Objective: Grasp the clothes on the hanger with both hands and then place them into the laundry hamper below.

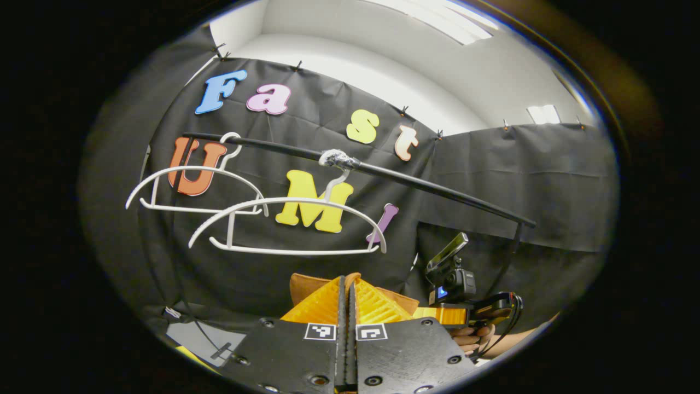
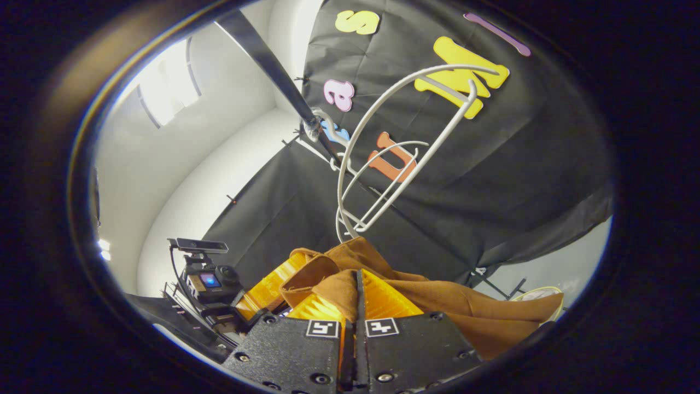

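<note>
Here both grippers pinch the brown garment point(image 2: 437, 298): left gripper point(image 1: 345, 295) and right gripper point(image 2: 358, 295) fingers closed on it. Two bare hangers point(image 1: 290, 224) hang from the rod point(image 1: 437, 189) above.

The garment point(image 2: 437, 306) is matt brown woven cloth, soft and creased. Above it, two hangers point(image 1: 284, 227) look like smooth white plastic with ribbed shoulders. They hang from a rail point(image 1: 437, 189) of dark, faintly glossy metal, wrapped at one spot in shiny crinkled tape point(image 1: 338, 158).

Two hangers point(image 1: 197, 189) point(image 1: 290, 224), one rail point(image 1: 415, 183), seemingly one brown garment point(image 2: 437, 298).
</note>
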Motion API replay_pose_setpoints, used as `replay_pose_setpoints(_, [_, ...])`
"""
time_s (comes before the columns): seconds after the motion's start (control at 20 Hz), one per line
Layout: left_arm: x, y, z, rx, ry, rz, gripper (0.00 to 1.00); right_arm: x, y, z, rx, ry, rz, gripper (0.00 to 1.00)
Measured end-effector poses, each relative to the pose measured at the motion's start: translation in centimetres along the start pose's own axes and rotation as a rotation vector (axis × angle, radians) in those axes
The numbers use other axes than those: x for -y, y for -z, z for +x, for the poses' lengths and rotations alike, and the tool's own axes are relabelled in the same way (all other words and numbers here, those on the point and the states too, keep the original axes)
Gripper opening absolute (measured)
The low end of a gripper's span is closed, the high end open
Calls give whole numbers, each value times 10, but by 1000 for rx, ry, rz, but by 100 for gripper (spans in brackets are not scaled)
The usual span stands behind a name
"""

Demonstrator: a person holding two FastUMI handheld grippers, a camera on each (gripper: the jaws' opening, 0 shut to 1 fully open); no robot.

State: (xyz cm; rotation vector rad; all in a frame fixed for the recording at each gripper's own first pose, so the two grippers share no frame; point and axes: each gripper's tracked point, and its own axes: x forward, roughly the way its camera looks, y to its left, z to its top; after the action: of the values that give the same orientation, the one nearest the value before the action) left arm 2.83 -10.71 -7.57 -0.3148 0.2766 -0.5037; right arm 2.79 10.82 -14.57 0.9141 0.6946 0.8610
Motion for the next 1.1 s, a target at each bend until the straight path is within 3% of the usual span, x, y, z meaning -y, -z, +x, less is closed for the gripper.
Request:
replay_pose_setpoints(0.35, [-43, 122, 6, -214, -93, -75, 5, 118, 71, 2, -93, 262, 107, 4])
replay_pose_setpoints(0.4, [-46, 138, 5, -244, -104, -86, 0, 132, 79, 3, -102, 299, 114, 5])
replay_pose_setpoints(0.55, [-66, 186, 1, -350, -161, -110, 0, 177, 104, -1, -118, 475, 141, 5])
replay_pose_setpoints(0.6, [-71, 201, -2, -387, -190, -110, 6, 191, 117, -6, -136, 542, 135, 5])
replay_pose_setpoints(0.65, [-78, 215, -4, -427, -212, -111, 6, 206, 125, -10, -156, 615, 114, 5])
replay_pose_setpoints(0.7, [-86, 228, -7, -460, -243, -103, 0, 217, 132, -13, -176, 671, 87, 5])
replay_pose_setpoints(0.8, [-95, 251, -12, -524, -283, -100, 0, 232, 144, -22, -221, 757, 47, 5])
replay_pose_setpoints(1.1, [-116, 289, -29, -667, -441, -93, 0, 256, 156, -43, -297, 906, -31, 2])
